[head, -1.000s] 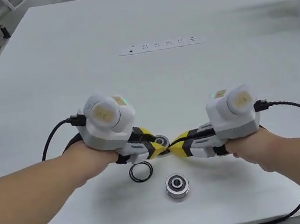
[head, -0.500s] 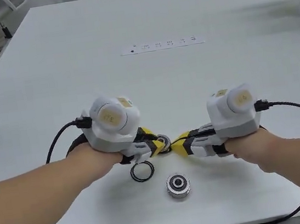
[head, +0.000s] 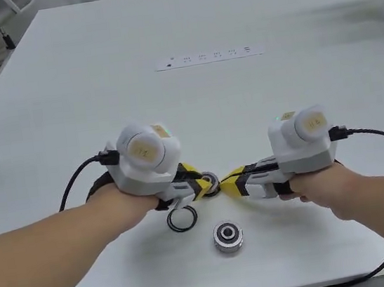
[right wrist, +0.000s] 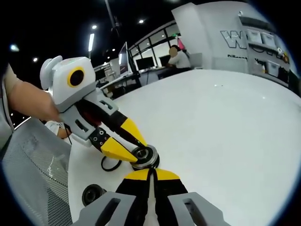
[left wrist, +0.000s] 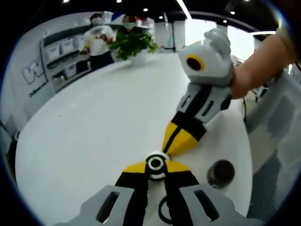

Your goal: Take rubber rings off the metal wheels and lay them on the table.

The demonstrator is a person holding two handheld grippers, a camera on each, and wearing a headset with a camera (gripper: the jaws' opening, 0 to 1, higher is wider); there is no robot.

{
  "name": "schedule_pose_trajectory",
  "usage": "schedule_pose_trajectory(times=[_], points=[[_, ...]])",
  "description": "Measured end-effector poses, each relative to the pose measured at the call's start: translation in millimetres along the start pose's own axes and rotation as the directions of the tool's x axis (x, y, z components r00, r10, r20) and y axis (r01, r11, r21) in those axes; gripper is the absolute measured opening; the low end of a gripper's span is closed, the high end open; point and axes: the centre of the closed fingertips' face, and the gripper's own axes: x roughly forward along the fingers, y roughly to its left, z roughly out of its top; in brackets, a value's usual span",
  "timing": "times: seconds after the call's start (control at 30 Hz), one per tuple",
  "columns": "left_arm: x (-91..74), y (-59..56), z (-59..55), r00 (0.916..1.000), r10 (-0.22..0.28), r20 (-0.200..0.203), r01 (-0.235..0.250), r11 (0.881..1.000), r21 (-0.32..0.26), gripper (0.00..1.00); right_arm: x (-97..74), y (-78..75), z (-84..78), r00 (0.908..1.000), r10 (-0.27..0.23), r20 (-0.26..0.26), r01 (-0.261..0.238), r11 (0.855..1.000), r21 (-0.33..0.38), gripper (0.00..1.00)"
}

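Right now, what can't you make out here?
Held wheel: ring on it or not; jaws of the left gripper cover its rim in the head view, left gripper view blurred.
Right gripper: jaws together at the wheel; anything pinched is hidden by its own tips, right gripper view.
Loose ring: partly behind jaws, left gripper view.
Socket strip: markings too small, head view.

Black ring [head: 181,219]; silver wheel [right wrist: 144,155]; white table [head: 172,103]
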Motion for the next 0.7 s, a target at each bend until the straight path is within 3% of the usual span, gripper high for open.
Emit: schedule_pose_trajectory(times=[0.3, 0.7], points=[[0.2, 0.0, -0.4, 1.0, 0.0, 0.001, 0.0, 1.0, -0.006, 0.13, -0.1, 1.1, -0.7, 0.9999, 0.01, -0.001, -0.01, 1.0, 0.011, 0.04], [1.0, -0.8, 0.2, 1.0, 0.006, 0.0, -0.006, 1.0, -0.002, 0.13, -0.6, -0.1, -0.5, 1.0, -0.002, -0.006, 0.002, 1.0, 0.0, 0.0]])
